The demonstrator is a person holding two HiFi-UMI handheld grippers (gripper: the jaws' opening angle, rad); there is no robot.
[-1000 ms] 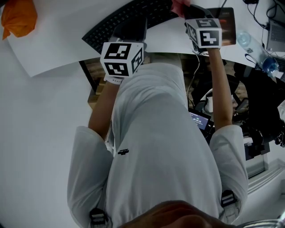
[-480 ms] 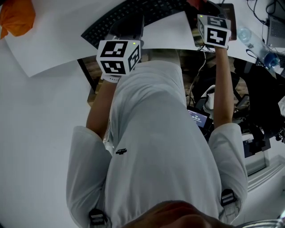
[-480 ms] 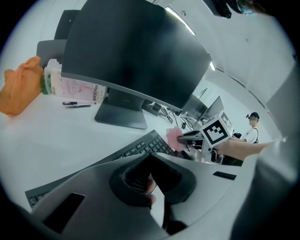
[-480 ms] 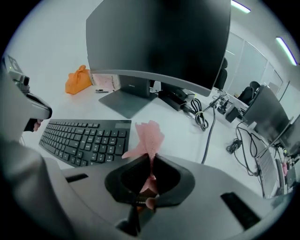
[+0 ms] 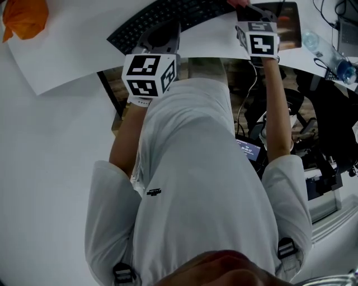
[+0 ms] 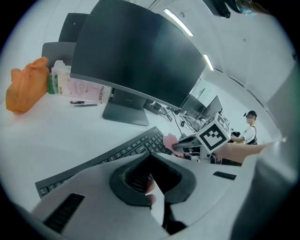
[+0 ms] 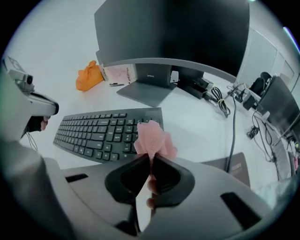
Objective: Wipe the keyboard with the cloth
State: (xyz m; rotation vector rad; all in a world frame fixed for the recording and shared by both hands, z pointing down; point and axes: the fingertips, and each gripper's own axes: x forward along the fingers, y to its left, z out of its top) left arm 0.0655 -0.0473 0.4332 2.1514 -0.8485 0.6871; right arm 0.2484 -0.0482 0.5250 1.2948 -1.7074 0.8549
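Observation:
A black keyboard [image 5: 168,15] lies on a white sheet at the desk's near edge; its keys also show clearly in the right gripper view [image 7: 105,131]. My right gripper [image 7: 151,158] is shut on a crumpled pink cloth [image 7: 152,140], which hangs over the keyboard's right end. From the left gripper view, the cloth [image 6: 169,140] sits at the keyboard's [image 6: 112,157] right corner under the right gripper's marker cube [image 6: 213,136]. My left gripper [image 6: 151,159] is shut on nothing, just above the keyboard's front edge.
A big dark monitor [image 7: 173,28] on its stand [image 7: 150,89] rises behind the keyboard. An orange bag [image 5: 22,17] lies far left. A dark pad [image 5: 282,25], a water bottle [image 5: 330,53] and cables [image 7: 229,108] lie to the right.
My right gripper with the cloth swung right along the keyboard's end, then came back left. The left gripper has hardly moved.

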